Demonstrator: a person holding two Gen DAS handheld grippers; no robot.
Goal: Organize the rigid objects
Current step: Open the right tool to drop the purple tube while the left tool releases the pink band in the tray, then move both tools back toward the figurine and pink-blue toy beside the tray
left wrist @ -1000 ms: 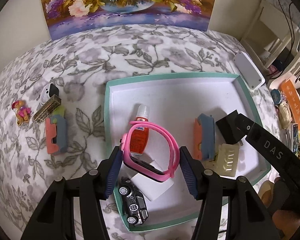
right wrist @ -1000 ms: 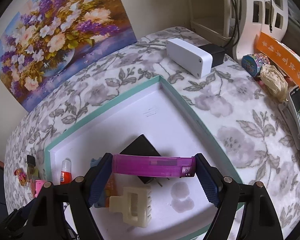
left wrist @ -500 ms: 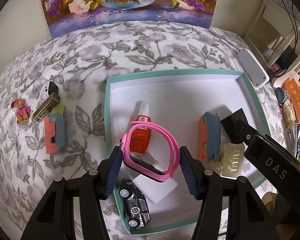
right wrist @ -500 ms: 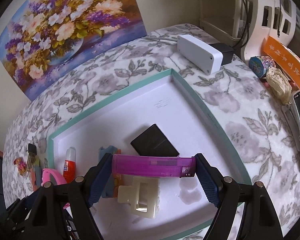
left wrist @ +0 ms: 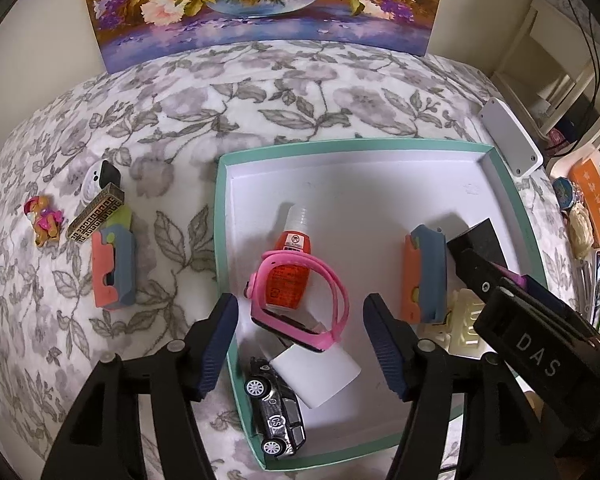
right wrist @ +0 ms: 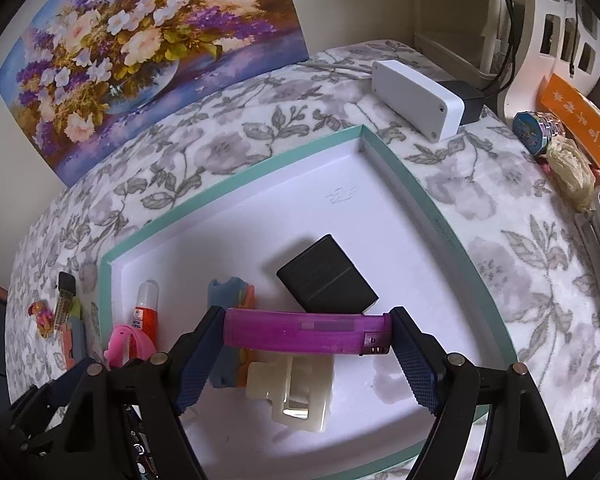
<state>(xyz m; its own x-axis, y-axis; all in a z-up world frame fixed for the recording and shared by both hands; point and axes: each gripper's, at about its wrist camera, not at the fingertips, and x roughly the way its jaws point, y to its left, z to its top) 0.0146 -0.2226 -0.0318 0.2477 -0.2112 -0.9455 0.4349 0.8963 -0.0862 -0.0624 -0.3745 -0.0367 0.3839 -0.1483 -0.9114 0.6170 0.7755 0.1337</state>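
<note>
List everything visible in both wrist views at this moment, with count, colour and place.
tray: 1, teal rim, on floral cloth
watch: 1, pink, in tray on glue bottle
glue bottle: 1, orange, in tray
toy car: 1, black, tray corner
hair clip: 1, cream, in tray
black box: 1, in tray
lighter: 1, purple, between right pads
figurine: 1, pink, on cloth
left gripper: opening, empty
right gripper: holding lighter
</note>
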